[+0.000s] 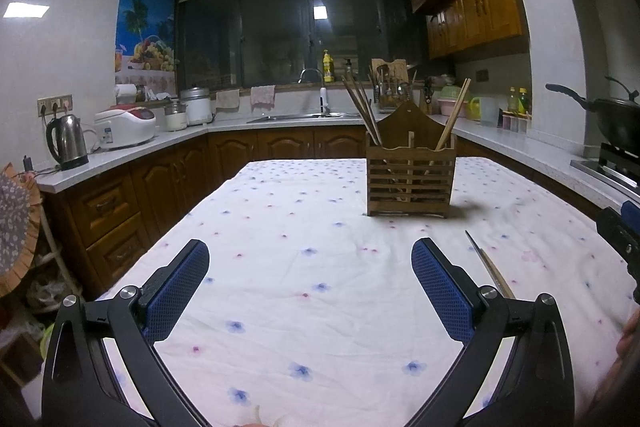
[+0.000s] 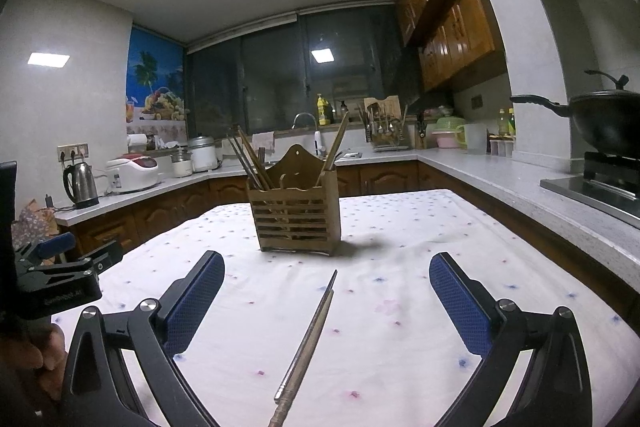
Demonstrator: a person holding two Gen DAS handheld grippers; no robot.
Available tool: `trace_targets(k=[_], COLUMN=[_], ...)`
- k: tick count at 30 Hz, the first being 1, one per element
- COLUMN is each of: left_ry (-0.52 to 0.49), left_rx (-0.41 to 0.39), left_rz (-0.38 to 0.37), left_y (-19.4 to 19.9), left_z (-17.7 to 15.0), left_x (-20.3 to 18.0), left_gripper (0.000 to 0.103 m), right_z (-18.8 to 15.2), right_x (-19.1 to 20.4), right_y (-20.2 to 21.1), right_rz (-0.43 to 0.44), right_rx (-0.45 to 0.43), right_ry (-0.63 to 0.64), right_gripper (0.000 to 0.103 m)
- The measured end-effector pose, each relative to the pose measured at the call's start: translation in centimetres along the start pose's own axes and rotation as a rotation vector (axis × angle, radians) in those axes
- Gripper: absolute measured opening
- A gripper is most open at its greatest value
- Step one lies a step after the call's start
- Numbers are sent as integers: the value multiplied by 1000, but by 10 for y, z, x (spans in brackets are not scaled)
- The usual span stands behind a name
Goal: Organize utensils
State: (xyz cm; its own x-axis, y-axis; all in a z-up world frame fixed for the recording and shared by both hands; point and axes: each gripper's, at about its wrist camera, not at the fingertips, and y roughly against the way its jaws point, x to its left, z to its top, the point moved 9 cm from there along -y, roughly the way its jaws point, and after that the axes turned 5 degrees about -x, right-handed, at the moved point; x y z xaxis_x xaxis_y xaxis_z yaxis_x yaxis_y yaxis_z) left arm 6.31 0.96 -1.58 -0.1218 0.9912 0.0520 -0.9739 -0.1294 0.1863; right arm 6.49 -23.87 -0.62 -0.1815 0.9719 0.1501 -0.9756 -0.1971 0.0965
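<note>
A wooden slatted utensil holder (image 1: pixel 410 175) stands on the table with several chopsticks (image 1: pixel 362 107) leaning in it; it also shows in the right wrist view (image 2: pixel 298 215). A pair of chopsticks (image 2: pixel 310 335) lies flat on the flowered tablecloth (image 2: pixel 400 267), pointing toward the holder, between the fingers of my right gripper (image 2: pixel 326 275). That gripper is open and empty above them. The same pair (image 1: pixel 490 263) lies just right of my left gripper (image 1: pixel 310 255), which is open and empty above the cloth.
Kitchen counters run around the table, with a kettle (image 1: pixel 68 141) and rice cooker (image 1: pixel 126 127) on the left, a sink (image 1: pixel 304 115) at the back, and a wok (image 2: pixel 604 123) on the stove at right. The right gripper's body (image 1: pixel 622 235) shows at the left view's right edge.
</note>
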Motion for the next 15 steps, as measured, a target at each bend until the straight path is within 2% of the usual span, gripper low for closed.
trace_targets(k=[15], left_ry=[2], left_rx=[2], left_rz=[0], left_y=[0], left_z=[0], left_x=[0], left_gripper=[103], right_z=[0], right_x=[1], right_y=[0], right_rz=[1], right_rx=[2], right_ry=[-2], right_gripper=[103])
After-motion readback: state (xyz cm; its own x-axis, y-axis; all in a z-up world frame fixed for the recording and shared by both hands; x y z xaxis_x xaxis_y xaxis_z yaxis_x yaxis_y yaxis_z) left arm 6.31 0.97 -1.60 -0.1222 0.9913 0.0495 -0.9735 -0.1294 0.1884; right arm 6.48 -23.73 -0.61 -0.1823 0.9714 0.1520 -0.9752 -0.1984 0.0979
